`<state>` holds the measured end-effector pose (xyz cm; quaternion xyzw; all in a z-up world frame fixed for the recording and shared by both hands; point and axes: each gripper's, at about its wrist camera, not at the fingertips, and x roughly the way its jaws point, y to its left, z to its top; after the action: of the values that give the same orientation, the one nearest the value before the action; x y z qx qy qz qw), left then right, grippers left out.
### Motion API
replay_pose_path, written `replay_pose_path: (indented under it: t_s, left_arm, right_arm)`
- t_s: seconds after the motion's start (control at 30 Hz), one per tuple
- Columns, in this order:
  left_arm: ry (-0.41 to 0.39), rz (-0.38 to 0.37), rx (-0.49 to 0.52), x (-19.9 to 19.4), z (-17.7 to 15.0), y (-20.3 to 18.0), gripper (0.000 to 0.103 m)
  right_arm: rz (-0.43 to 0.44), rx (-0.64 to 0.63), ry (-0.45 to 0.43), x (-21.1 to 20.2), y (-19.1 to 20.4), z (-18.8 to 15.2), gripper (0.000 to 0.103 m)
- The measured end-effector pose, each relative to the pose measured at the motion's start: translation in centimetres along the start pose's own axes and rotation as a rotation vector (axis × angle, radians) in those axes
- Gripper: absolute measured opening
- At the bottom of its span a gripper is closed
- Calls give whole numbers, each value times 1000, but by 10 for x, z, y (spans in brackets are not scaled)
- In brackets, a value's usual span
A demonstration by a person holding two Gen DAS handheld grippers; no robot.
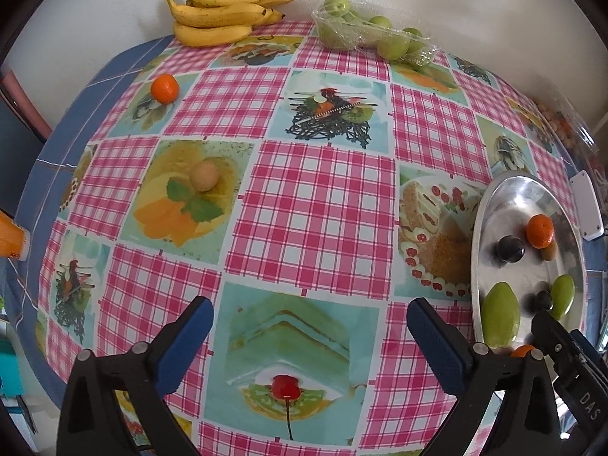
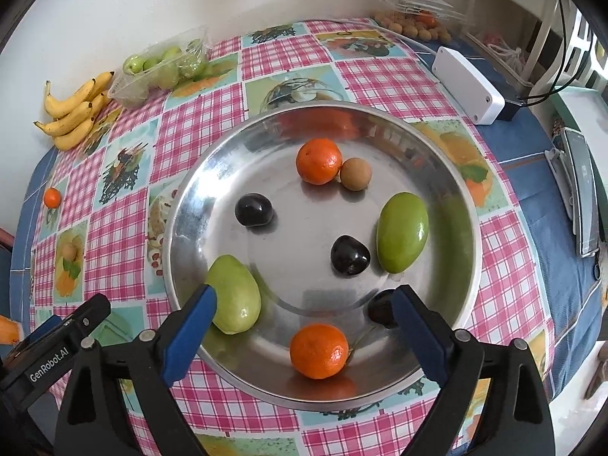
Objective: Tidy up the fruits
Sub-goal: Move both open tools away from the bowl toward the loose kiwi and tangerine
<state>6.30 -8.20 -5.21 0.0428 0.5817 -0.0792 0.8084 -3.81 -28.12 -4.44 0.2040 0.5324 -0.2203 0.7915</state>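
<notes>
My right gripper (image 2: 304, 296) hangs open over the near side of a steel plate (image 2: 190, 197). An orange (image 2: 319, 351) lies on the plate between its blue pads, untouched. The plate also holds a second orange (image 2: 318, 160), a small brown fruit (image 2: 355, 174), two green mangoes (image 2: 402, 232) and three dark plums (image 2: 254, 209), one half hidden behind a finger. My left gripper (image 1: 309, 307) is open over bare tablecloth, with nothing between its pads. A loose orange (image 1: 164, 88) and a brown fruit (image 1: 205, 176) lie on the cloth ahead of it.
Bananas (image 1: 220, 11) and a plastic tray of green fruits (image 1: 364, 30) sit by the back wall. A white box (image 2: 469, 83) with a cable, a clear box of small fruits (image 2: 414, 19) and a phone on a stand (image 2: 581, 190) lie right of the plate.
</notes>
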Motion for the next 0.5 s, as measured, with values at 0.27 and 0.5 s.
replay_pose_path:
  t_s: [0.27, 0.5]
  left_arm:
    - [-20, 18, -2, -1, 0, 2, 103]
    - [-10, -5, 9, 0, 0, -1, 103]
  right_arm:
    - [-13, 10, 3, 1, -4, 0, 102]
    - [-16, 15, 2, 1, -2, 0, 103]
